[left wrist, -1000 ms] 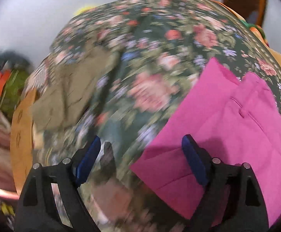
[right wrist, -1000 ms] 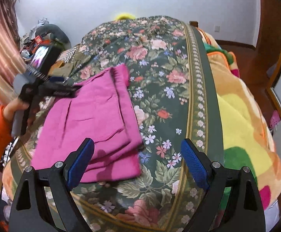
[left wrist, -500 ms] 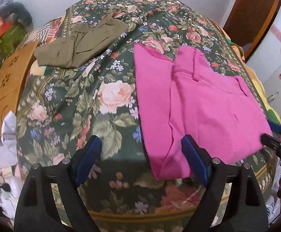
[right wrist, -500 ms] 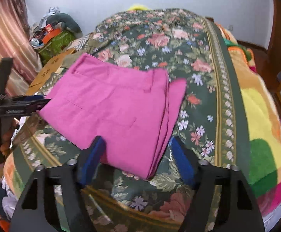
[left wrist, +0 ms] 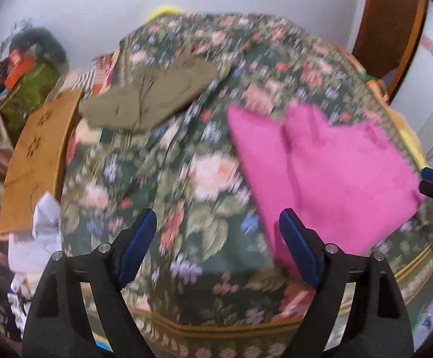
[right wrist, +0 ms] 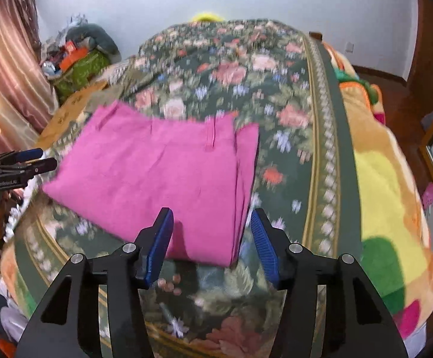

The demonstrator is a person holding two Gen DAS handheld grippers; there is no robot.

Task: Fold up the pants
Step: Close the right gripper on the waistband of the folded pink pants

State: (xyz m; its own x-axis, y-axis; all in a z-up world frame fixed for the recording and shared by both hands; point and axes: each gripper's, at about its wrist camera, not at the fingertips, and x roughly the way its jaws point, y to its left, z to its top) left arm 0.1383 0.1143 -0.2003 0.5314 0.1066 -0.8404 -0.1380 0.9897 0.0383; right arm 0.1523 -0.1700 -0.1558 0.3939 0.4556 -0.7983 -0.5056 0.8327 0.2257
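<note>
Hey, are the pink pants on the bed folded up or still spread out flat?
Folded. The pink pants form a compact block with stacked layer edges along their right side.

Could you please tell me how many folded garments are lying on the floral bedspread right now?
2. The pink pants lie near the bed's front edge, in front of the right gripper. An olive-green garment lies farther back, near the bed's left edge. Others may be hidden outside the views.

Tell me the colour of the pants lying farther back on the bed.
Olive green pants; the left wrist view shows them best.
</note>
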